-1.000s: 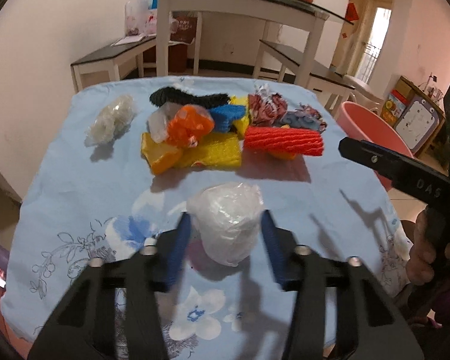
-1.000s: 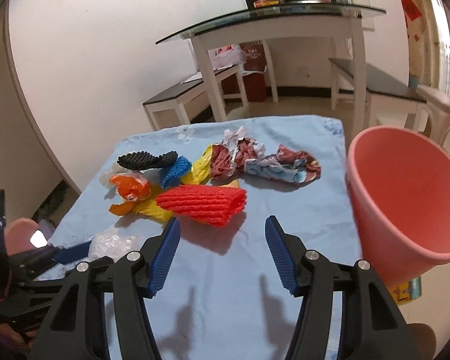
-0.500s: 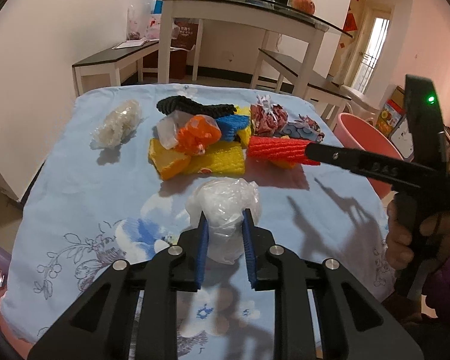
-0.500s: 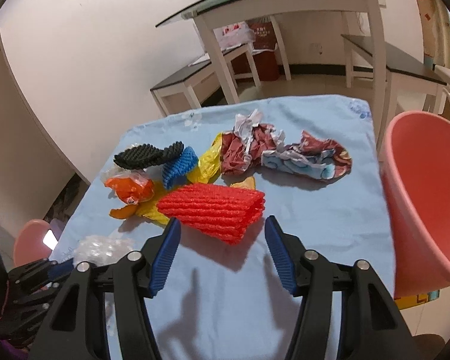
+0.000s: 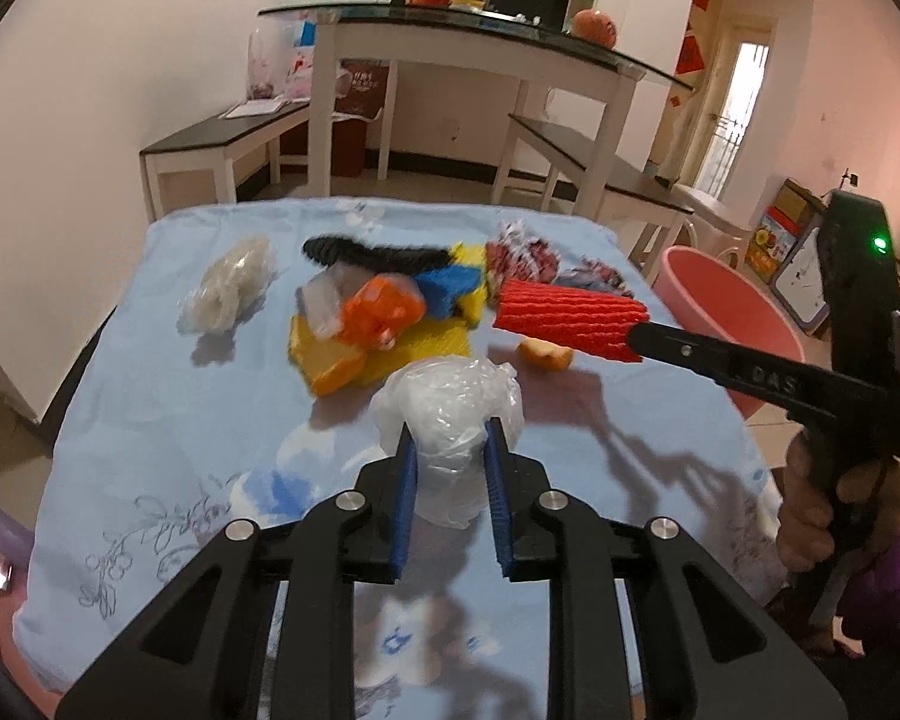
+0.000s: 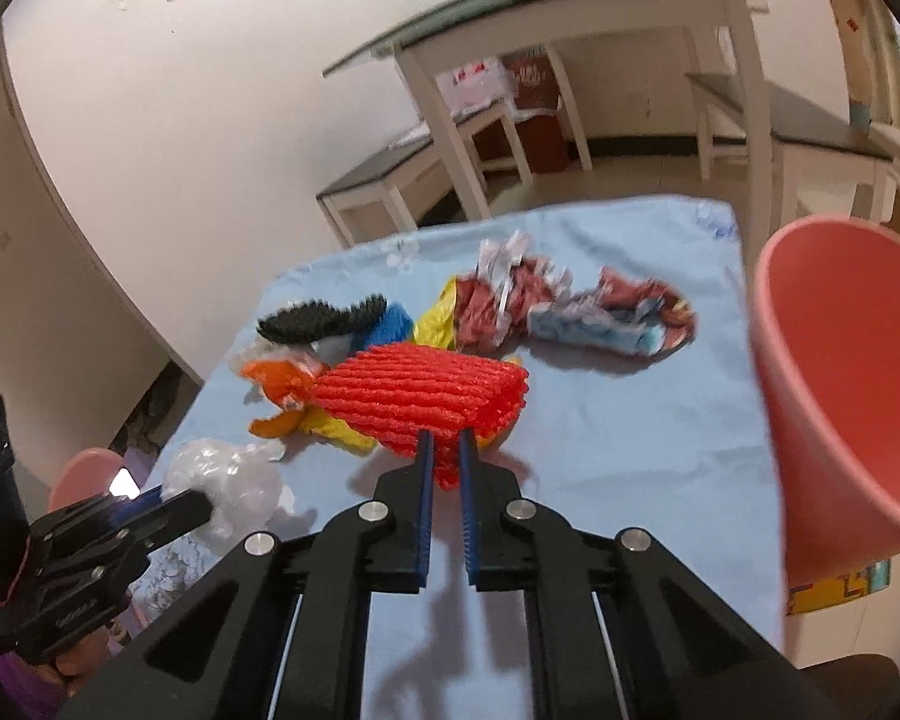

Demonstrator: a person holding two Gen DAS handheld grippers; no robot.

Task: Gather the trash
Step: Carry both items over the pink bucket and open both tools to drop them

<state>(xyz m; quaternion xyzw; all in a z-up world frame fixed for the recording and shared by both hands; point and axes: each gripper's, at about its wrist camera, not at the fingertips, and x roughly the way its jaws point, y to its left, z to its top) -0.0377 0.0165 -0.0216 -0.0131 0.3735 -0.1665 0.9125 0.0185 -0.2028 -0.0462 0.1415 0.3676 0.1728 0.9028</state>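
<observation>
My left gripper (image 5: pixel 447 438) is shut on a crumpled clear plastic bag (image 5: pixel 450 402), held just above the blue flowered tablecloth (image 5: pixel 180 390). My right gripper (image 6: pixel 444 441) is closing its jaws on the near edge of a red foam net (image 6: pixel 432 390), and the pads pinch it. In the left wrist view the red foam net (image 5: pixel 570 318) hangs from the right gripper (image 5: pixel 633 339), a little above the cloth. A pink bin (image 6: pixel 840 372) stands off the table's right edge.
A heap of trash lies mid-table: an orange wrapper (image 5: pixel 381 309), yellow foam (image 5: pixel 432 342), a black foam net (image 5: pixel 360 252), blue foam (image 5: pixel 444 288) and crumpled wrappers (image 6: pixel 510 300). A whitish plastic wad (image 5: pixel 228 282) lies left, an orange peel (image 5: pixel 546 354) under the red net.
The right gripper reached the red foam net and closed on it, and the net rose off an orange peel. The left gripper closed on the plastic bag and rose slightly.
</observation>
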